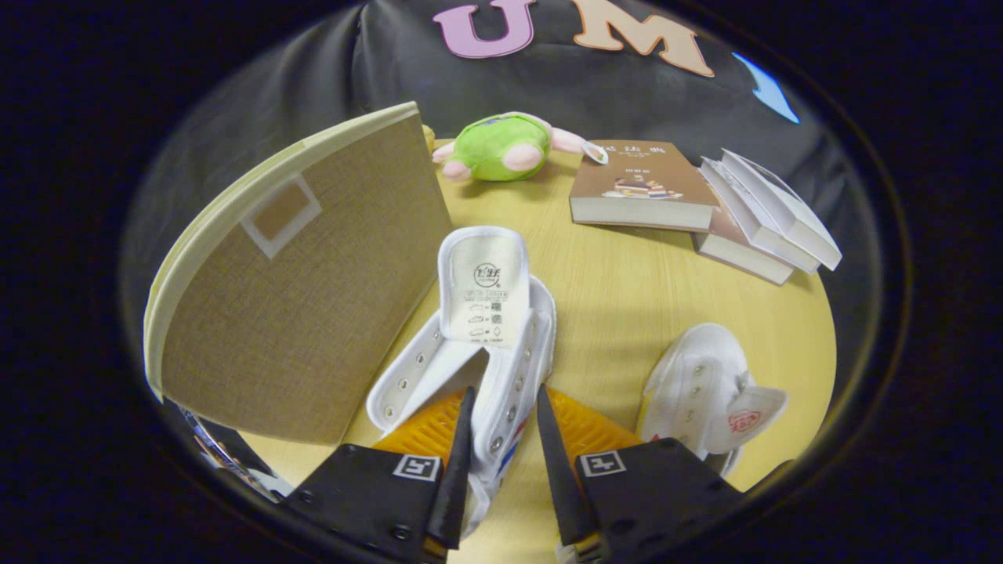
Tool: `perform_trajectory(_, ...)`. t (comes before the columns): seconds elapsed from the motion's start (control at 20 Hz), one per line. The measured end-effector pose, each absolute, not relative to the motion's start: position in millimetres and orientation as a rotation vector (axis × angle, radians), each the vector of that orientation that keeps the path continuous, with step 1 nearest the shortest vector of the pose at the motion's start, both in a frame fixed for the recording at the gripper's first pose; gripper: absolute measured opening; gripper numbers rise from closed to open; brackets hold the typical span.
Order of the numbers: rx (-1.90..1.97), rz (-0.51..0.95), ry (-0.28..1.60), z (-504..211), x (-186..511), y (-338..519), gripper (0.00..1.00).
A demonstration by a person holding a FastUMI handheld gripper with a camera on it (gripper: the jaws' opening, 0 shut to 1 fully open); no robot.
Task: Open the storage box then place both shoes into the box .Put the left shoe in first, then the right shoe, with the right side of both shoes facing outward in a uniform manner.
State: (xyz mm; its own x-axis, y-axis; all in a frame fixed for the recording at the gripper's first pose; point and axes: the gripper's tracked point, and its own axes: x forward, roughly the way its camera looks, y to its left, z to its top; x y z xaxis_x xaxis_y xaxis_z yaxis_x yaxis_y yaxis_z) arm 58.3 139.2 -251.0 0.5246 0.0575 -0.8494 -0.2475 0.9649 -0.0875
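My gripper (504,395) is shut on a white high-top canvas shoe (478,345). Its two fingers pinch the shoe's right eyelet flap, and the tongue (484,286) stands up just ahead of them. The beige fabric storage box (305,290) rises close on the shoe's left. Its big panel with a square label window is tilted and nearly touches the shoe. The box's inside is hidden. A second white shoe (709,392) lies on the yellow wooden table (627,290) to the right of my fingers, tongue folded out.
Beyond the shoes a green and pink plush toy (501,147) lies at the table's far edge. A brown book (639,184) and a fanned stack of books (764,223) sit at the far right.
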Motion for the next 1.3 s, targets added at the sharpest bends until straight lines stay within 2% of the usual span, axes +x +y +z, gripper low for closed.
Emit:
perform_trajectory(0.25,-0.117,0.215,1.044,-254,65,135,0.24)
perform_trajectory(0.35,-0.067,0.190,1.066,-255,64,129,0.11)
perform_trajectory(0.75,0.264,0.223,1.122,-243,55,150,0.11)
perform_trajectory(1.3,0.450,0.236,0.969,-142,62,155,0.11)
